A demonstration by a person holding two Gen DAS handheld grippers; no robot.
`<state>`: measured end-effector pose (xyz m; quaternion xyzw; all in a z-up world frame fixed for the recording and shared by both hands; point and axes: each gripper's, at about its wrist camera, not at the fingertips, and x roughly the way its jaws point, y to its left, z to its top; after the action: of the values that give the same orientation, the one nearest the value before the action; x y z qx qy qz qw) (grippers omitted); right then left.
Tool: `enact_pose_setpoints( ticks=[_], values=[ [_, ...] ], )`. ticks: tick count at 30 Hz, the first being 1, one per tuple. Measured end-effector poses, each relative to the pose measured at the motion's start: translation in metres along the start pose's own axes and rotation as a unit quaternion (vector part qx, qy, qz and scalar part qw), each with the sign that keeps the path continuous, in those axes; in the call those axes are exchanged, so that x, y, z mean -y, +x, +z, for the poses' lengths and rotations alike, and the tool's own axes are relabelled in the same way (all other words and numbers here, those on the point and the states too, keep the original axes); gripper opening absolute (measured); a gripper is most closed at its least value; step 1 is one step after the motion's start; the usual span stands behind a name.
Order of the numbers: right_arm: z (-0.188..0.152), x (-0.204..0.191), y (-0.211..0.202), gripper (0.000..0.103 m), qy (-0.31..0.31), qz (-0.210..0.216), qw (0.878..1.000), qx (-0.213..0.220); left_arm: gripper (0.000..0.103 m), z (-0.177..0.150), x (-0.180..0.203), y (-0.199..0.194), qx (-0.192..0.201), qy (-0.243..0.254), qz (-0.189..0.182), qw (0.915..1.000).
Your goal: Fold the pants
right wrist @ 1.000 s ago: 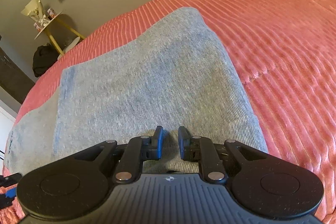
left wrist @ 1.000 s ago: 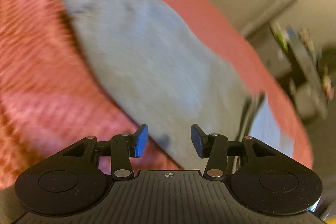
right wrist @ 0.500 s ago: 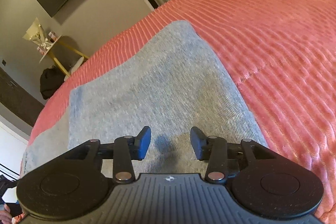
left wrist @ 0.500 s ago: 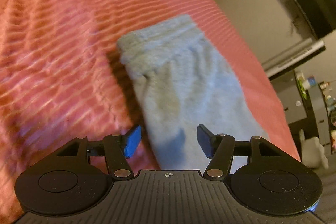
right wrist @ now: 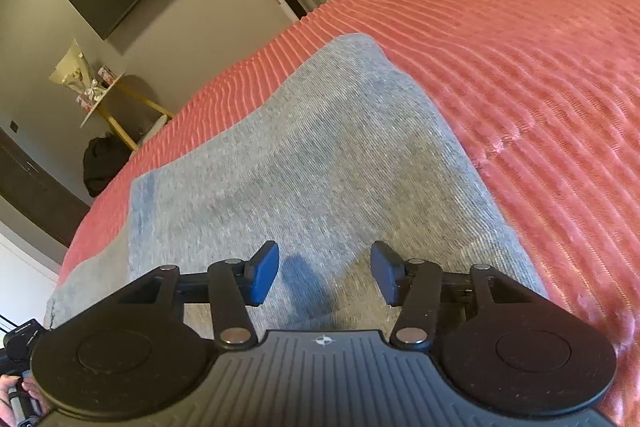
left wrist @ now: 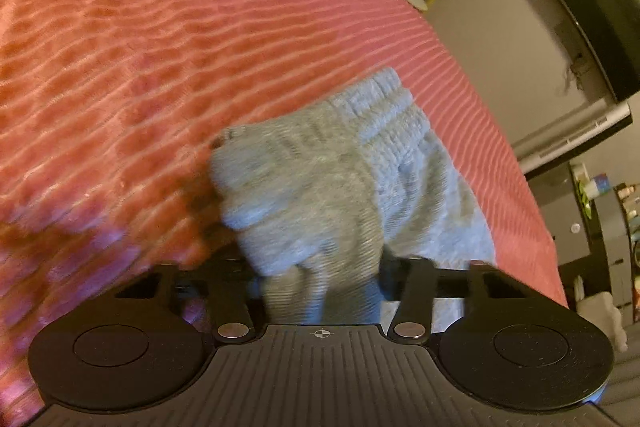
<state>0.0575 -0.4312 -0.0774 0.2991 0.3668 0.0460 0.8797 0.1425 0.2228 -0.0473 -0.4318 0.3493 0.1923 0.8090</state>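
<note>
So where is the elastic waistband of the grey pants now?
In the left wrist view the waistband lies on the pink bedspread, at the far end of the grey pants, whose near end bunches between the left gripper fingers.

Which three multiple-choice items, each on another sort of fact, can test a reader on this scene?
1. Where do the grey pants lie?
A. on a wooden floor
B. on the pink ribbed bedspread
C. in a basket

2. What colour are the pads of the right gripper?
A. blue
B. white
C. yellow

3. How stands the left gripper?
A. open over bare bedspread
B. out of view
C. grey cloth bunched between its fingers

Key: 1 B, pink ribs surround the cloth; 2 A, both pads show blue; 3 C, fabric fills the gap and hides the pads.
</note>
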Motion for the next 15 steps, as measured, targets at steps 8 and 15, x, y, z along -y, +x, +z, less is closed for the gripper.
enact_pose_setpoints(
  ticks=[8, 15],
  values=[
    [0.001, 0.006, -0.004, 0.053, 0.022, 0.018, 1.0, 0.003, 0.024, -0.013, 0.02, -0.047, 0.063, 0.101, -0.082, 0.9895],
    [0.001, 0.006, -0.005, 0.053, 0.025, 0.022, 0.999, 0.003, 0.047, -0.012, -0.003, -0.01, 0.011, 0.031, -0.006, 0.9995]
  ],
)
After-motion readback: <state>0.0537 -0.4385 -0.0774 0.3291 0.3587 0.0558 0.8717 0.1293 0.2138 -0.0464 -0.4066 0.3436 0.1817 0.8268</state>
